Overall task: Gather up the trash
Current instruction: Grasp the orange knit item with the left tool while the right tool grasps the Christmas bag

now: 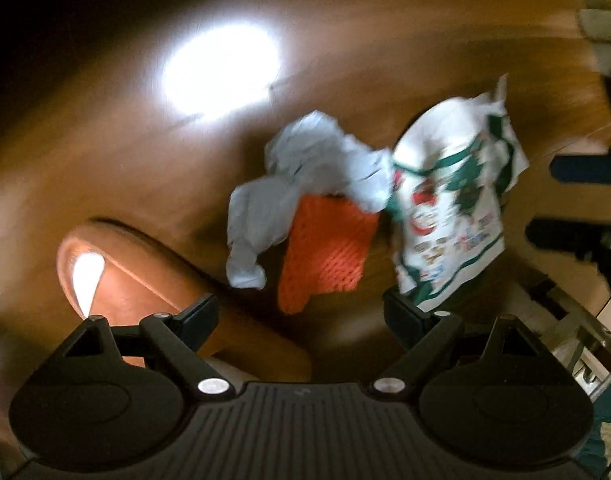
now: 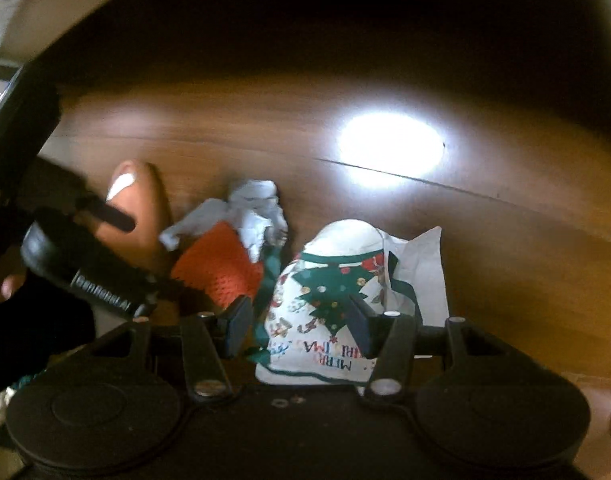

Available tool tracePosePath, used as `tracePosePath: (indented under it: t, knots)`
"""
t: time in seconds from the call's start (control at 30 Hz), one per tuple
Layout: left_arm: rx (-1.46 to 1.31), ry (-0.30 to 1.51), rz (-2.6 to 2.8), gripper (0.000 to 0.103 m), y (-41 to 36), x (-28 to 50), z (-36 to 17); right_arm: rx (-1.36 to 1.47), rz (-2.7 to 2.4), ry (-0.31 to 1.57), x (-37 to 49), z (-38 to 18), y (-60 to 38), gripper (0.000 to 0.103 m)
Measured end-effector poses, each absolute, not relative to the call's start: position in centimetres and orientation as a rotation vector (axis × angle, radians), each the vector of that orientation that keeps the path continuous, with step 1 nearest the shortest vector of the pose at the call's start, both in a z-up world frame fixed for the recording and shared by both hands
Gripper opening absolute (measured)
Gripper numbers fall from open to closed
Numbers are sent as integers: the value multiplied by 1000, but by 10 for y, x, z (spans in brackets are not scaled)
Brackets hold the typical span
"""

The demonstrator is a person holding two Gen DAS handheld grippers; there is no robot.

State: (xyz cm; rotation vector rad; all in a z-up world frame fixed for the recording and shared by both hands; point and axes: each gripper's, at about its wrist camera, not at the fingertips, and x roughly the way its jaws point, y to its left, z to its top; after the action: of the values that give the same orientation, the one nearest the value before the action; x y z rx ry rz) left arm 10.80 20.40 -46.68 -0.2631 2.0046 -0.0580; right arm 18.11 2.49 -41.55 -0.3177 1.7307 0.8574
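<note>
Nothing is collected yet: crumpled grey paper (image 1: 305,168) and orange mesh (image 1: 329,248) lie beside the Christmas-print bag (image 2: 337,296). My left claw (image 1: 305,312) gapes empty; right claw (image 2: 301,324) straddles the bag, wide.

Both pictures are smeared and soft. The orange net (image 1: 325,248) is partly covered by the crumpled white paper (image 1: 301,168), so its top does not show. The Christmas bag (image 2: 337,292) has tiny pictures too blurry to make out, and a black finger (image 2: 361,320) of the right gripper (image 2: 299,326) hides part of its tree. In the right wrist view the left gripper (image 2: 69,248) is cut off by the picture's left edge. The pale things (image 1: 601,20) at the left wrist view's top right corner are too blurry to name.
</note>
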Motion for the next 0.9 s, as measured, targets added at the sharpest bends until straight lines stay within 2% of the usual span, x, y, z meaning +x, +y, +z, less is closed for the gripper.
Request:
tracePosePath:
  t: [0.1,0.2,0.3,0.4,0.43,0.5,0.57,0.6,0.63,0.67,0.7,0.77,0.9]
  knots:
    - [-330,2042,-50,84,214,100,-487,-294,786,1780,185,-433,34,52]
    - [-359,2079,-52,83,215,94,-504,-320,727,1826,183,-450,42,52]
    - [-370,2095,-73,75,212,91,-516,-318,688,1844,181,-460,51,52]
    - [-396,2080,-80,73,210,92,-522,-384,627,1843,180,-471,57,52]
    - [-405,2081,-84,70,209,92,-524,-395,613,1849,180,-474,59,52]
    - [-425,2090,-99,54,208,91,-528,-403,596,1854,181,-479,60,52]
    - [-445,2091,-125,51,204,92,-531,-414,597,1853,182,-482,61,50]
    - [-454,2084,-132,43,203,92,-532,-423,603,1852,183,-482,61,49]
    - [-461,2079,-135,37,204,94,-532,-435,608,1849,182,-483,62,42]
    - [-467,2074,-135,28,203,94,-533,-442,618,1848,182,-481,61,16]
    - [-469,2068,-132,24,205,95,-533,-445,619,1857,183,-481,59,9]
    - [-484,2051,-128,15,210,99,-531,-432,619,1848,184,-479,53,9]
    - [-514,2012,-157,12,209,107,-520,-410,643,1799,191,-463,37,6]
